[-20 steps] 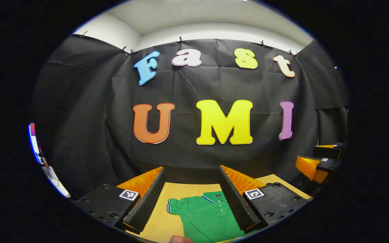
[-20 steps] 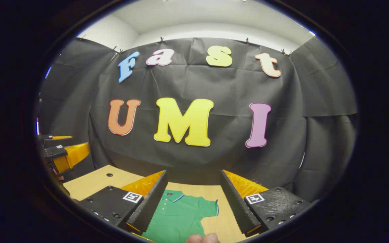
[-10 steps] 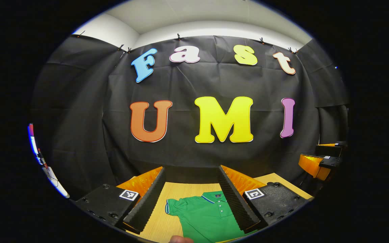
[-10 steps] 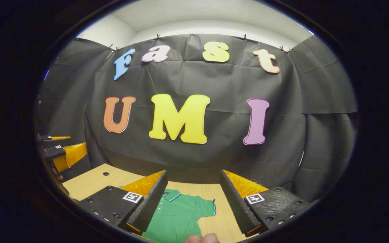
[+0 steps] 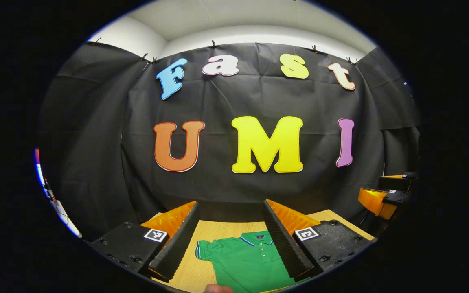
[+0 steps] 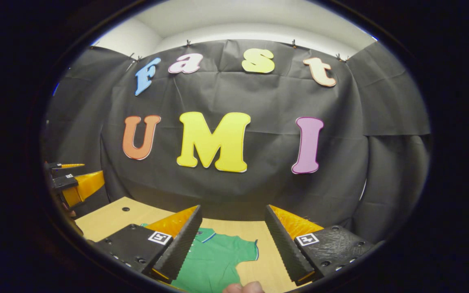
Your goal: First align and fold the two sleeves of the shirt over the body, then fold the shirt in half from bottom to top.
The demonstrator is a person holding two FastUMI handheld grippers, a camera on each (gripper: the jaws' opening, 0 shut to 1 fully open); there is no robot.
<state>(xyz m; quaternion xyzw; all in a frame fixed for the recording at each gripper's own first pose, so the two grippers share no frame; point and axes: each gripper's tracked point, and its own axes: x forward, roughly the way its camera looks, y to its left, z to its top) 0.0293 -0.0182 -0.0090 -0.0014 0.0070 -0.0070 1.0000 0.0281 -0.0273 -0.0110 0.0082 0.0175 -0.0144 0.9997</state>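
We are looking down at the green short-sleeved polo shirt [image 5: 244, 262], which is lying flat and unfolded on the light wooden table [image 5: 218, 228], collar toward twelve o'clock. The left gripper [image 5: 231, 236] is hovering above it with fingers spread wide, holding nothing; the right gripper [image 6: 232, 240] is doing likewise. To fold well, we are judging that each gripper should pinch its own sleeve near the cuff. The left gripper view is showing the sleeve at nine o'clock [image 5: 204, 249]; the right gripper view is showing the opposite sleeve [image 6: 244, 250] at three o'clock.
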